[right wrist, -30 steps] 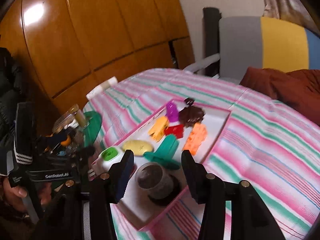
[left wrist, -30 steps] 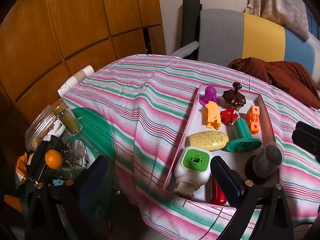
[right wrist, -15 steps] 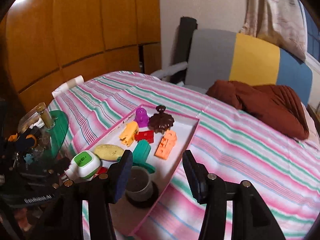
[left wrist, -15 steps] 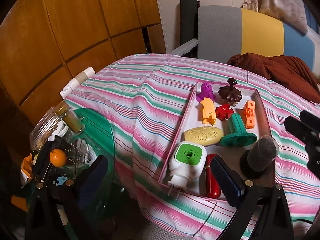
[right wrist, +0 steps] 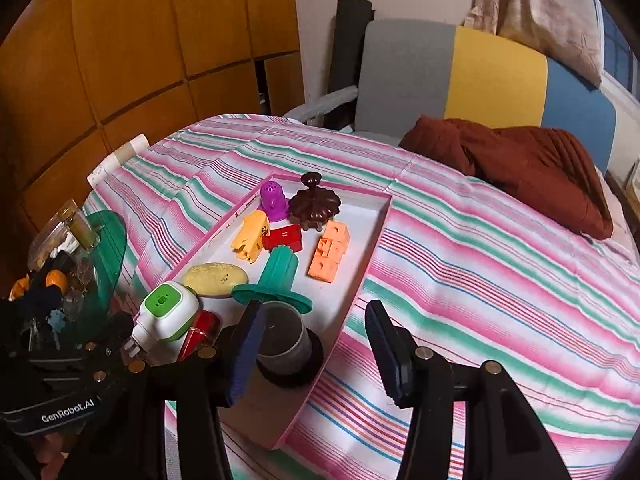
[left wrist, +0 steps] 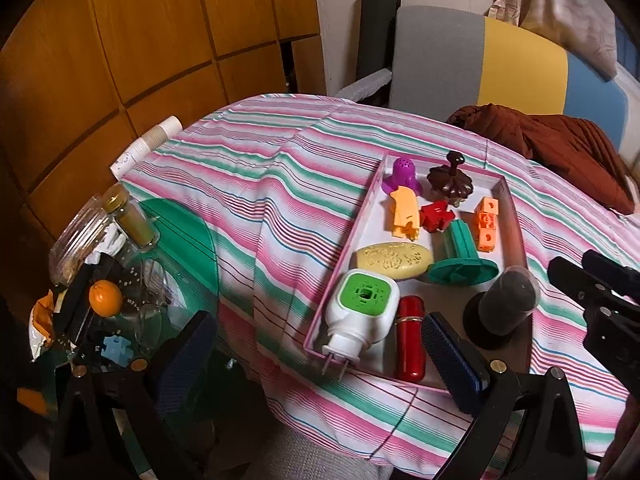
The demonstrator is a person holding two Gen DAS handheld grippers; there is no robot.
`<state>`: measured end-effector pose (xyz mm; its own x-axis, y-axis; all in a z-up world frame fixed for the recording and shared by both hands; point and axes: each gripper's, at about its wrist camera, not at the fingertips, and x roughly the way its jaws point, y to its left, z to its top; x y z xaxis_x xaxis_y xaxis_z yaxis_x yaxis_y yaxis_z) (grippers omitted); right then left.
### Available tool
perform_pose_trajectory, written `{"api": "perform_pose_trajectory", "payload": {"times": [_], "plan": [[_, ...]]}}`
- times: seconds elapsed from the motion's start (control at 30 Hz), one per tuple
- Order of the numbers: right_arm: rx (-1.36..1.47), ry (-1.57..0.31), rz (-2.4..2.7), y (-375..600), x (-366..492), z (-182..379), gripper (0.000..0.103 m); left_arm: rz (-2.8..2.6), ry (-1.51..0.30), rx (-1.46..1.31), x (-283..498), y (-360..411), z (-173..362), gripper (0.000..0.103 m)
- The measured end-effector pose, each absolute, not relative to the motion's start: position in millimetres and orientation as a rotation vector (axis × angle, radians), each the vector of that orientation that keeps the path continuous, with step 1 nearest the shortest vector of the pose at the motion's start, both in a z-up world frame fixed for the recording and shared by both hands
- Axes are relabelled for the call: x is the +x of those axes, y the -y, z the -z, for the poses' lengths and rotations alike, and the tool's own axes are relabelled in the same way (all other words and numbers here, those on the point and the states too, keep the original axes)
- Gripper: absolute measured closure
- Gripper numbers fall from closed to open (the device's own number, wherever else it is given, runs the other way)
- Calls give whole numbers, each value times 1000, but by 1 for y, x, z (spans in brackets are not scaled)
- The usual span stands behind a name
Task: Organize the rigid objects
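Off to your far left, a green glass side table holds jars and clutter, an orange among them, and a stack of paper cups lies at the edge of the striped bedspread. Your left gripper hangs over that near edge with its jaws set wide and nothing between them; its right finger overlaps the near left corner of the pink-rimmed tray in the view.

Moving right, the tray rests on the bedspread with the task's things inside. Nearest you lie a white plug-in with a green top, its prongs over the rim, and a red cylinder just beside it. Behind them sit a yellow oval piece and a green stand; farther back are a yellow-orange block, a red block, an orange block, a purple piece and a brown spinning-top shape.

At the tray's near right stands a dark grey cup on a black base. Your right gripper hovers just over it, jaws partly apart and empty; the cup sits close beside the left finger, and you cannot tell if they touch.

Farther right, a brown garment lies on the bedspread before a grey, yellow and blue chair.
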<state>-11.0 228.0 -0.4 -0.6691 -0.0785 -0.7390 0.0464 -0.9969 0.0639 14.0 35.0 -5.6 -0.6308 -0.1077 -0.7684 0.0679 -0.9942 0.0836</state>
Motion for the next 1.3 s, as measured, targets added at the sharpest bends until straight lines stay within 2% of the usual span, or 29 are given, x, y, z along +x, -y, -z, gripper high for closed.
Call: {"api": "perform_pose_trajectory", "payload": {"times": [1.3], "plan": [[1272, 67, 2843, -227, -13, 3, 50, 2822, 81, 1329, 21, -54, -1, 3]]}}
